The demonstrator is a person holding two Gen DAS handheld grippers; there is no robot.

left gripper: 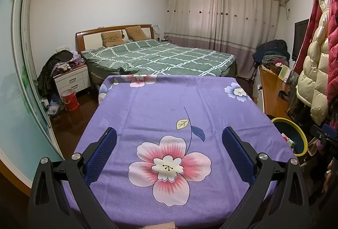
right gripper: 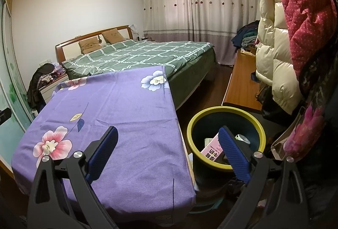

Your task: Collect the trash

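A dark bin with a yellow rim (right gripper: 262,131) stands on the floor right of the table; it also shows in the left wrist view (left gripper: 303,138). Inside lie a pink and white carton (right gripper: 211,149) and other small trash. The table's purple flowered cloth (left gripper: 169,114) is bare of trash in both views. My left gripper (left gripper: 169,136) is open and empty above the cloth. My right gripper (right gripper: 169,133) is open and empty, its right finger (right gripper: 232,150) over the bin's near side, its left finger (right gripper: 105,146) over the cloth (right gripper: 118,106).
A bed with a green plaid cover (left gripper: 160,55) lies beyond the table. A nightstand with clothes (left gripper: 69,76) and a red bucket (left gripper: 69,100) stand at left. A wooden desk (right gripper: 243,85) and hanging puffer coats (right gripper: 278,49) crowd the right side.
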